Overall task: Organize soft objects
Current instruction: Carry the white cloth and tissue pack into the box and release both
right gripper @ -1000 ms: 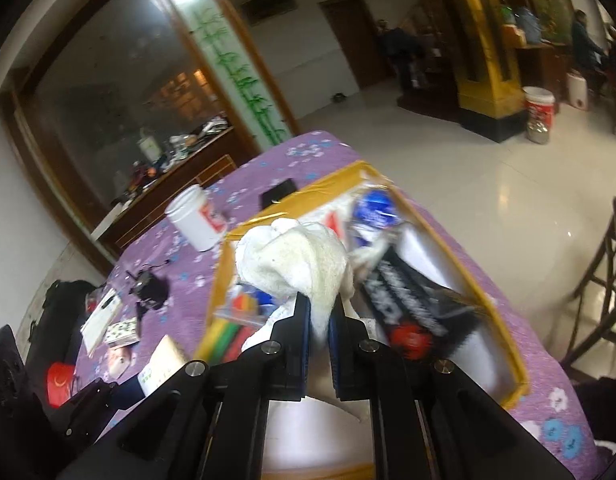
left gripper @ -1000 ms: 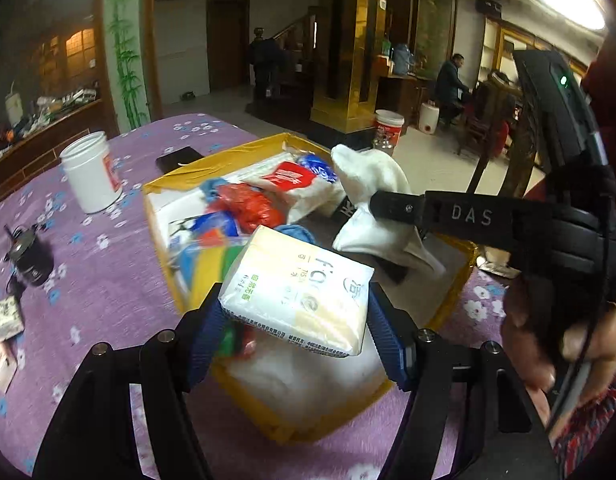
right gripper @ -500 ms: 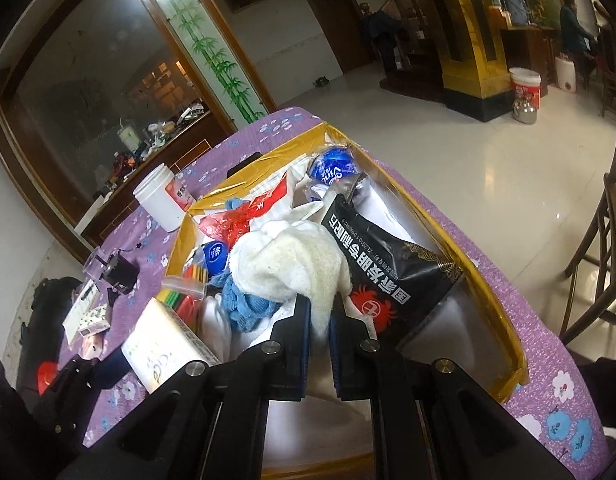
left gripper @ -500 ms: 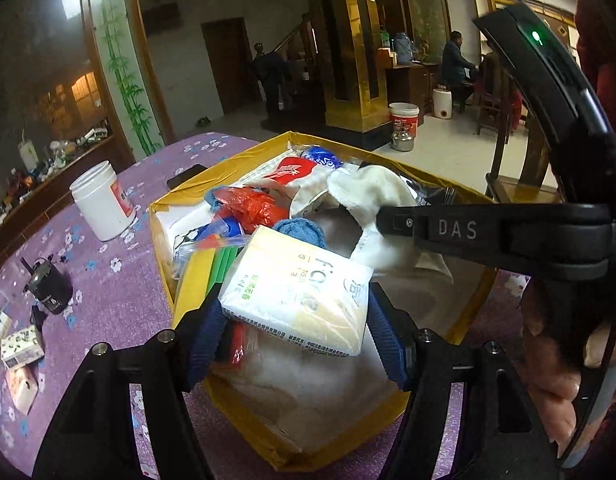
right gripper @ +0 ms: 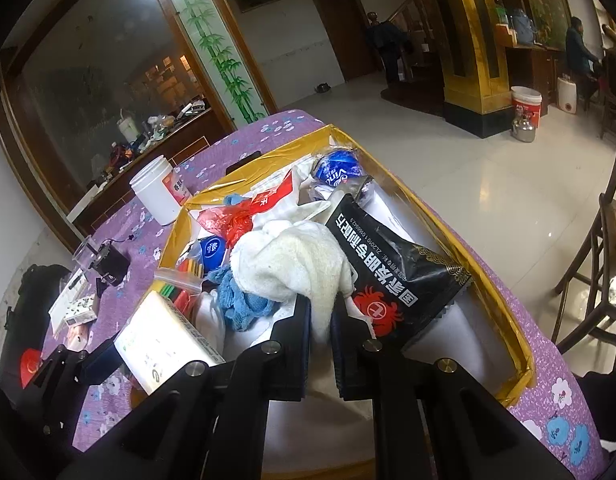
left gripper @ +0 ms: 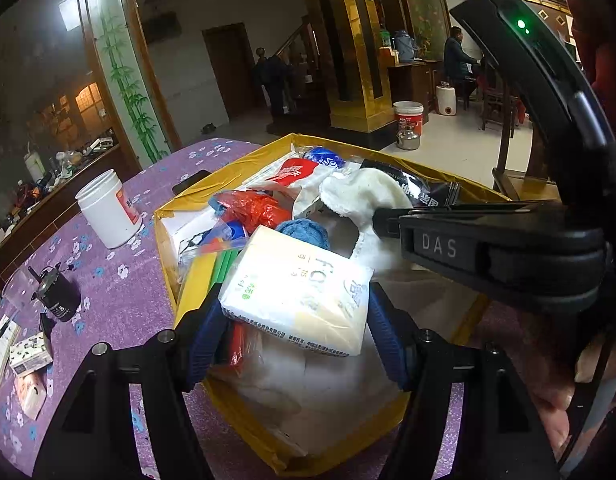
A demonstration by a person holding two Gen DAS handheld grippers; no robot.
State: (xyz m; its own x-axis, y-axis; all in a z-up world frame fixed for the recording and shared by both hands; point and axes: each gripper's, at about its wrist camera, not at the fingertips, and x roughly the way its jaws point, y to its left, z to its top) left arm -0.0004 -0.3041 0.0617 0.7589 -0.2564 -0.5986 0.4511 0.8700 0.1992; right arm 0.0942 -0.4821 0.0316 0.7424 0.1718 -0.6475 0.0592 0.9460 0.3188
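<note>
Both grippers are hovering over the yellow box point(right gripper: 504, 300): left gripper point(left gripper: 296, 320) clamping a tissue pack point(left gripper: 296, 292), right gripper point(right gripper: 322, 320) pinching a white cloth point(right gripper: 292, 260). Neither is being released yet; the box's other contents appear already packed.

right gripper point(right gripper: 321, 322) pinching a white cloth point(right gripper: 296, 264) over the yellow box point(right gripper: 504, 300), black snack bag point(right gripper: 396, 276) just right of it, blue knit thing point(right gripper: 240, 304) left, tissue pack point(right gripper: 164, 346) near left in the left gripper point(right gripper: 104, 364), white jar point(right gripper: 156, 190) on the purple tablecloth point(right gripper: 556, 364) further back
</note>
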